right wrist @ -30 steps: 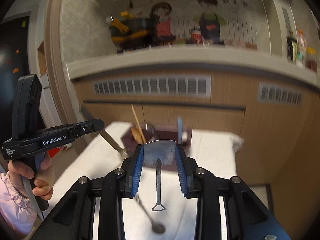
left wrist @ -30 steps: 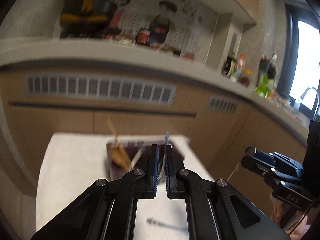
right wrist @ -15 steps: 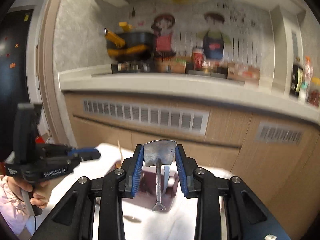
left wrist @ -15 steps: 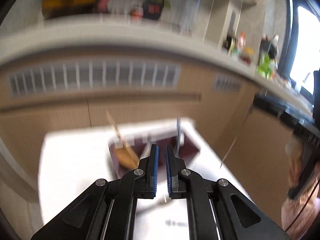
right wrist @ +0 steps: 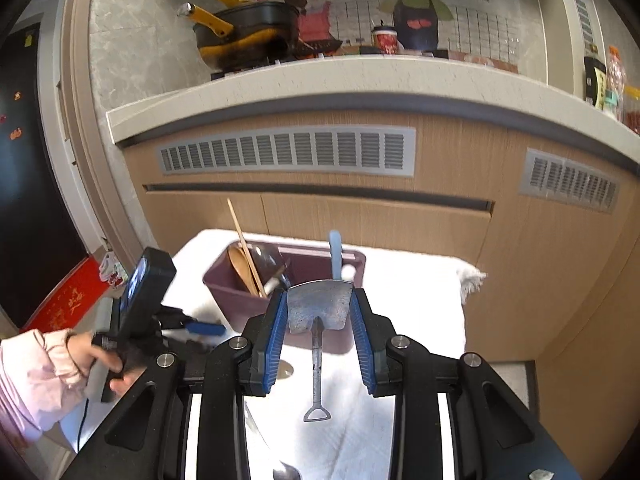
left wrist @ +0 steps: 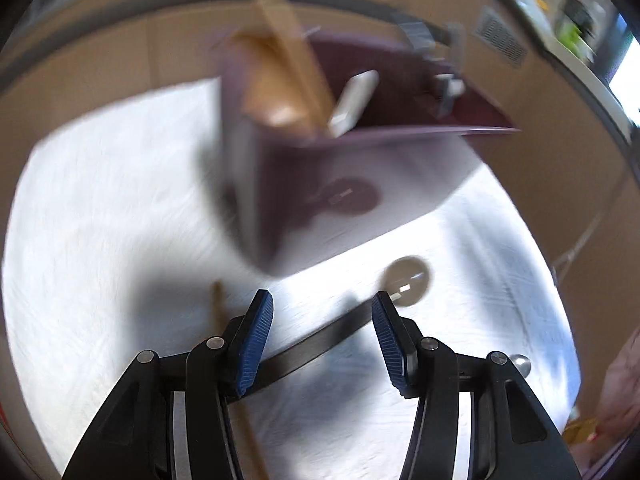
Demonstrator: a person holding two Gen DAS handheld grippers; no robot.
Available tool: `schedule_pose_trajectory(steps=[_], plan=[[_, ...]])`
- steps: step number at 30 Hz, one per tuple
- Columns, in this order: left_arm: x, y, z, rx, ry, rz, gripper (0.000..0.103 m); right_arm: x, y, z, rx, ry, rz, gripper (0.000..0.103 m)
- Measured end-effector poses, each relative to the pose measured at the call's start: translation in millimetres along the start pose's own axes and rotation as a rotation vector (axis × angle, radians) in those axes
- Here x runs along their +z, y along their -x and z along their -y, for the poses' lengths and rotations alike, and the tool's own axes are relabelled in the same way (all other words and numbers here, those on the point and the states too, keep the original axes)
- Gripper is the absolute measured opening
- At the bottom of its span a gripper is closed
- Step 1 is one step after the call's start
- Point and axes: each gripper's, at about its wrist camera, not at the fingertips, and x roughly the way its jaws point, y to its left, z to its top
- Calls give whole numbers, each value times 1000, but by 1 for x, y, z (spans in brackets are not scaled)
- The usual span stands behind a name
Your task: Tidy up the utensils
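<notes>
My left gripper (left wrist: 324, 340) points down at the white cloth (left wrist: 100, 220), and its jaws are opening. The dark handle of a ladle (left wrist: 320, 346) lies under the gap, untouched by the pads, with its round bowl (left wrist: 406, 282) just beyond. A wooden chopstick (left wrist: 219, 312) lies by the left finger. Past them stands the purple utensil holder (left wrist: 320, 168), blurred, with a wooden spoon (left wrist: 280, 96) in it. In the right wrist view, my right gripper (right wrist: 320, 312) is shut on a metal spatula (right wrist: 320, 304) by its blade, handle hanging down, just before the holder (right wrist: 224, 284).
A person's hand in a pink sleeve (right wrist: 44, 372) holds the left gripper (right wrist: 200, 328) at the table's left. A small metal spoon (left wrist: 518, 364) lies on the cloth to the right. Wooden cabinets (right wrist: 360, 216) and a counter rise behind the table.
The left gripper dropped toward the cloth and tilted downward, and its jaws went from shut to open. The right gripper kept the spatula and tilted down toward the holder.
</notes>
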Motion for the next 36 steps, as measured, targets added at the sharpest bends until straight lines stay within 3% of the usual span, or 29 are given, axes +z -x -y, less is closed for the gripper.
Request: schedule_pose_trajectory(steps=[4,7,10,14,19,22,23,24,25,30,36], plan=[[-16,11,0,-46,26,-39,53,-11,-6,6,-4,-14,-34,29],[-34,13,27,-102,-60,-122,54,-14,-11,7,-1,-20,-43,29],[-41,19,55,-54,-145,-115,53,-18,-15,9,3,-28,-50,29],[-23,21,85,-32,-229,-58,53,-25,-19,12,11,-46,-68,29],[2,-19,101,65,-312,-144,52,-35,-19,15,13,-57,-87,29],[12,-37,102,117,-305,-173,52,-38,-17,18,13,-56,-93,29],[13,-36,103,121,-301,-160,51,-39,-16,19,13,-54,-93,29],[15,-37,104,124,-295,-156,38,-39,-16,19,12,-53,-93,29],[16,-37,105,129,-291,-150,34,-40,-16,20,12,-54,-93,29],[4,-27,113,135,-280,-97,34,-39,-13,19,16,-56,-85,29],[-15,34,105,96,-171,120,34,-38,-9,10,30,-46,-75,29]])
